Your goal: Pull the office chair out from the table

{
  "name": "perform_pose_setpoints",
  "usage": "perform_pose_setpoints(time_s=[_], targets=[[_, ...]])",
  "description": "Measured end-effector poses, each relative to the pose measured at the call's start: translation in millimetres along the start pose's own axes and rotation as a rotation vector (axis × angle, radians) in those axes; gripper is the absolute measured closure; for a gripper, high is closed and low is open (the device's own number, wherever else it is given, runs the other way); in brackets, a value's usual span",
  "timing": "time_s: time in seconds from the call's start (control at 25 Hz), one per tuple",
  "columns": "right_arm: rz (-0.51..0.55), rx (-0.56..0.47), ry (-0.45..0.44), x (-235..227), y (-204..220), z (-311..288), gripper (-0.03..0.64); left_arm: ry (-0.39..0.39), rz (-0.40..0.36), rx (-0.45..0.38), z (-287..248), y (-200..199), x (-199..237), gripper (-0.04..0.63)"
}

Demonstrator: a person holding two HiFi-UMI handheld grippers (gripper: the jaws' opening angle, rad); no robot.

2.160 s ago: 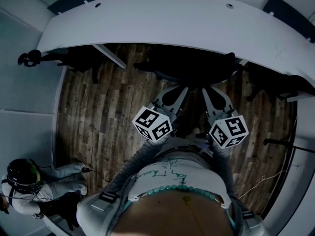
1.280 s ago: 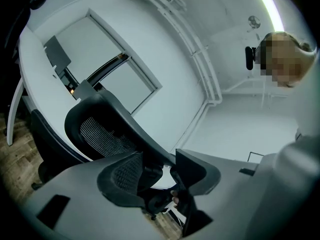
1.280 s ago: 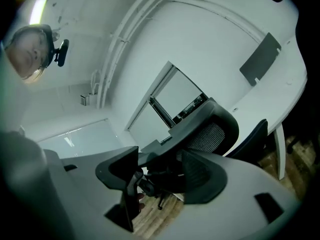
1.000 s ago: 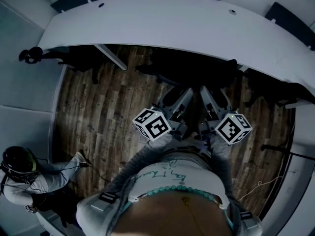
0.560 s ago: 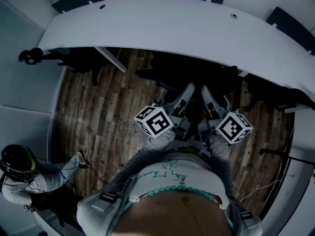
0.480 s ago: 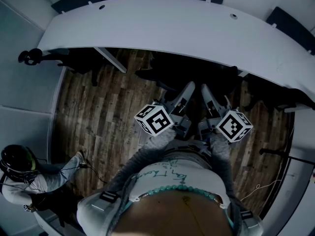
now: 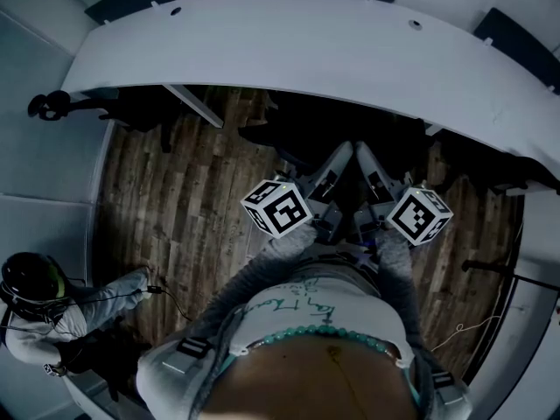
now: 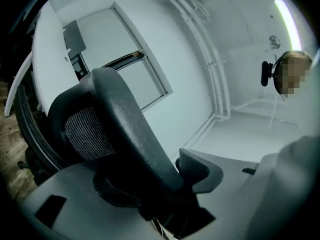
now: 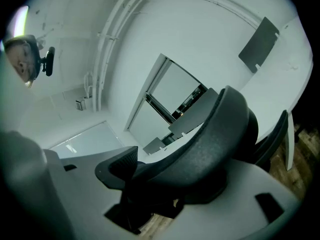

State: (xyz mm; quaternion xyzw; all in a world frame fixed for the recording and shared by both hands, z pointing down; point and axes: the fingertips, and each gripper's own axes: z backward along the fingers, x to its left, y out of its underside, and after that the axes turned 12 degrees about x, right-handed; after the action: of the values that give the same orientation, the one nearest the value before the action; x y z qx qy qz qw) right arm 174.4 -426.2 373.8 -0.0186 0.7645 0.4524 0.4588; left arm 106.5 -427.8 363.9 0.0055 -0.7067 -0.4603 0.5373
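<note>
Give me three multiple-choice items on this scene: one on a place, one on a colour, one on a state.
1. The office chair stands: A) tucked against the table; B) mid-floor, far from it; C) on top of it.
2. The table is: A) black; B) white; C) red.
3. The left gripper has its jaws: A) shut, empty; B) shut on a cable; C) apart around the backrest.
Answers: 1 A, its dark back sits at the table's edge; 2 B, its top shows white; 3 C, the backrest frame passes between the spread jaws.
</note>
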Motion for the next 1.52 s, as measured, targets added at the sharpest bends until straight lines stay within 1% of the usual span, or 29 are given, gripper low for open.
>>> perform_pose_setpoints(time_s=[0.2, 0.36, 0.44, 0.6, 0.96, 1.12, 1.32, 1.44, 1.52], targets=[[-0.017, 0.023, -0.015, 1, 3, -4, 0.351, 0.013, 0.001, 0.034, 0, 0, 2, 0.347], [0.006, 0.031, -0.020, 5, 4, -5, 0.351, 0.027, 0.002, 0.042, 3, -1, 2, 0.347], [-0.001, 0.031, -0.018, 5, 6, -4, 0.351, 0.023, -0.003, 0.052, 4, -1, 1, 0.347], [-0.021, 0.031, -0.022, 8, 10, -8, 0.360, 0.042, -0.011, 0.059, 8, -2, 3, 0.347], [-0.013, 0.005, 0.001, 24, 20, -25, 0.360, 0.079, -0.008, 0.084, 23, -15, 15, 0.347], [-0.026, -0.020, 0.018, 27, 24, -29, 0.360, 0.085, -0.003, 0.102, 28, -19, 18, 0.347], [-0.023, -0.048, 0.018, 39, 33, -40, 0.360, 0.099, 0.000, 0.115, 42, -28, 27, 0.348], [-0.040, -0.060, 0.018, 43, 36, -43, 0.376, 0.105, -0.004, 0.125, 46, -32, 28, 0.356], [-0.033, -0.063, 0.022, 45, 37, -45, 0.382, 0.108, -0.007, 0.129, 49, -33, 30, 0.361]])
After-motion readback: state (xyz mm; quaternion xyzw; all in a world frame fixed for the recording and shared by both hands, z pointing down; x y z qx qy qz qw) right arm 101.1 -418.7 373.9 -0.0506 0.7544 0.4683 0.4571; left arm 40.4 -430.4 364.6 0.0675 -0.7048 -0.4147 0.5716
